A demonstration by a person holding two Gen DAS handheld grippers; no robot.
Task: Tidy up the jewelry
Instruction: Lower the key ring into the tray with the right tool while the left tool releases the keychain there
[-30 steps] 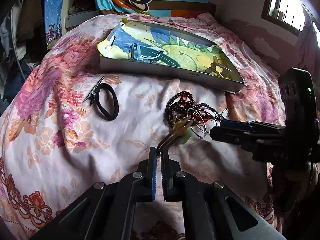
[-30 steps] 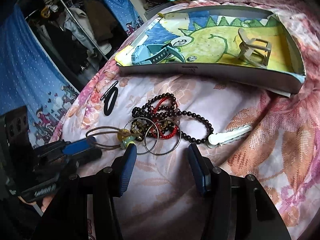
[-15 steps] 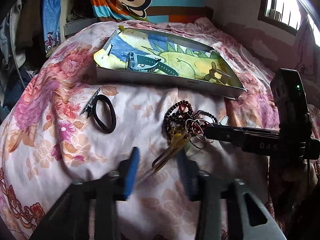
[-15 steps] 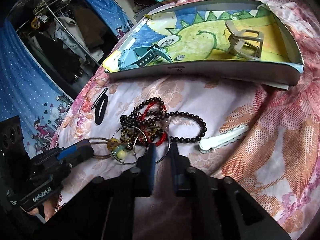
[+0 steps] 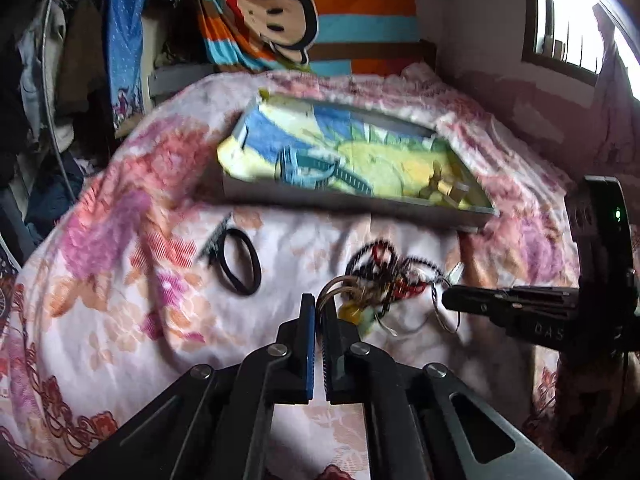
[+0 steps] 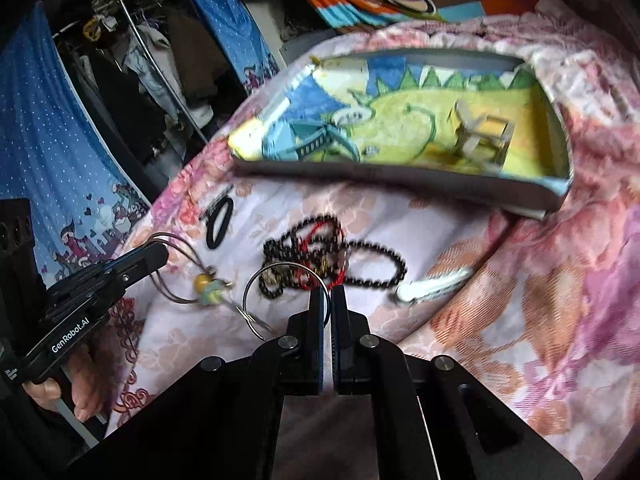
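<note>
A tangle of black and red bead bracelets (image 6: 320,256) lies on the floral bedspread, seen also in the left wrist view (image 5: 384,268). My left gripper (image 5: 319,304) is shut on a brown cord bracelet (image 6: 176,256) with a yellow bead (image 6: 202,280), pulling it left of the pile. My right gripper (image 6: 328,292) is shut on a thin silver ring (image 6: 276,292), which hangs at its fingertips in the left wrist view (image 5: 444,312). A dinosaur-print tray (image 6: 400,180) behind holds a blue watch (image 6: 316,140) and a beige clip (image 6: 480,132).
A black hair tie (image 5: 240,266) and a dark clip (image 5: 218,236) lie left on the bedspread. A white hair clip (image 6: 432,286) lies right of the beads. A clothes rack (image 6: 152,64) stands at the left; a striped monkey blanket (image 5: 288,20) hangs behind the bed.
Both grippers went from open to shut over the second: the right closed on the silver ring, the left opened then closed on the brown cord bracelet. The two pieces are being drawn apart from the pile.
</note>
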